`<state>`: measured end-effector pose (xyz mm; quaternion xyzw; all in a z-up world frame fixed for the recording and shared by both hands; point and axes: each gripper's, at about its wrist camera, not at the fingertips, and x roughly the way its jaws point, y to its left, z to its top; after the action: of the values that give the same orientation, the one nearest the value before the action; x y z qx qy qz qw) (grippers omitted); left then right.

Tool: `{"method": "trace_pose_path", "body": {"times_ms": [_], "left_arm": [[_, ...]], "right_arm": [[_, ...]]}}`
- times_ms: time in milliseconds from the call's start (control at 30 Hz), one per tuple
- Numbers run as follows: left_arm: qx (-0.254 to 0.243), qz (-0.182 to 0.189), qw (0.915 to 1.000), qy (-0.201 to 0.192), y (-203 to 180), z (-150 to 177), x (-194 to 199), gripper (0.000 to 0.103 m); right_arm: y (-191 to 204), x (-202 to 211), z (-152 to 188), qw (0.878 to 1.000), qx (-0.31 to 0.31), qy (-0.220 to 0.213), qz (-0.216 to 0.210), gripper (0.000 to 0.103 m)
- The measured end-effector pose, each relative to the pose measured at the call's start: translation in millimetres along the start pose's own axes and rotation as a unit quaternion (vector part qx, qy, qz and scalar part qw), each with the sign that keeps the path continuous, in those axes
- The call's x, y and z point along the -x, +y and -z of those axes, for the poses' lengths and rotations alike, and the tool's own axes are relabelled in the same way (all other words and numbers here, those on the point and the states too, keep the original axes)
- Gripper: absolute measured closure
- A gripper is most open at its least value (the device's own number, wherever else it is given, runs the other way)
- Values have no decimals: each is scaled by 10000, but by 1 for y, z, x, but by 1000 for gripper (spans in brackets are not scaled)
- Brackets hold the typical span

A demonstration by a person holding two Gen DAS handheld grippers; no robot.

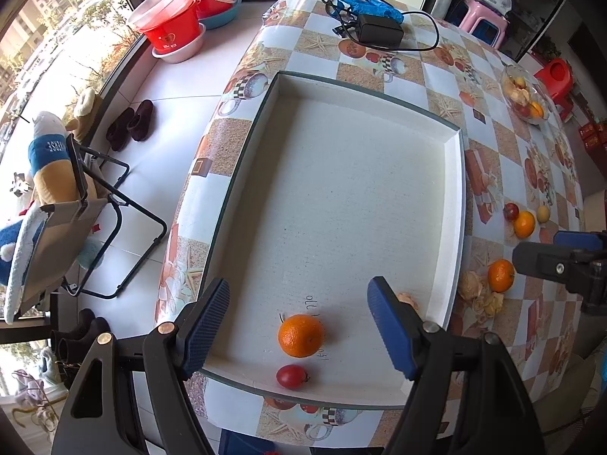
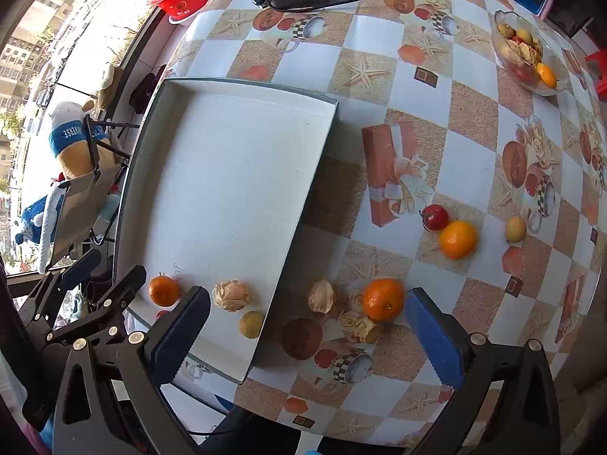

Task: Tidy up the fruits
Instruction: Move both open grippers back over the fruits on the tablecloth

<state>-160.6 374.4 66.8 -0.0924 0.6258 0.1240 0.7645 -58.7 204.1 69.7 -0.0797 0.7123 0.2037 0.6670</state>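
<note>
- Left tongs point(image 1: 299, 326) spread, nothing between the pads, hanging over the near end of the white tray point(image 1: 453, 204).
- Right tongs point(image 2: 307, 337) spread wide, empty, over the bench point(image 2: 379, 49) just right of the tray edge.
- Already in tray: small orange point(image 1: 300, 335), red fruit point(image 1: 291, 376) beside the near rim, dried peel-like fruit point(image 2: 231, 295), yellowish round fruit point(image 2: 251, 324).
- Loose on the bench, near the right tongs: orange point(image 2: 383, 299), touching or just beside a pale husk-like piece point(image 2: 321, 296). Further off: red fruit point(image 2: 435, 217) touching a second orange point(image 2: 457, 239), pale yellow fruit point(image 2: 515, 229) apart.
- Glass bowl point(image 2: 531, 57) of mixed fruit at far right, well apart.
- Likely handling of the near orange: light, round, firm skin with some give, rolls freely on the slick bench cover.
- Best grip: across the widest part, pads on opposite sides, straight down, squeeze gently.
- Husk piece looks brittle and very light; easy to crush or knock aside while closing on the orange.
- Cherry-like red fruits: small, smooth, probably slippery; pinch centred.
</note>
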Motion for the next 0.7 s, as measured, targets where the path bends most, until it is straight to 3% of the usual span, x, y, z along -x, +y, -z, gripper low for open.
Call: {"method": "trace_pose_path", "body": {"times_ms": [300, 500, 700], "left_arm": [[-281, -58, 9995, 95, -25, -3, -3, 25], [-262, -86, 9996, 59, -29, -15, 1, 25], [-562, -96, 9983, 135, -50, -25, -2, 25]], "right_arm": [[-64, -3, 9, 9956, -909, 212, 38, 0], [-110, 9, 8, 9888, -1482, 78, 167, 0], [-153, 2, 19, 9816, -1886, 154, 266, 0]]}}
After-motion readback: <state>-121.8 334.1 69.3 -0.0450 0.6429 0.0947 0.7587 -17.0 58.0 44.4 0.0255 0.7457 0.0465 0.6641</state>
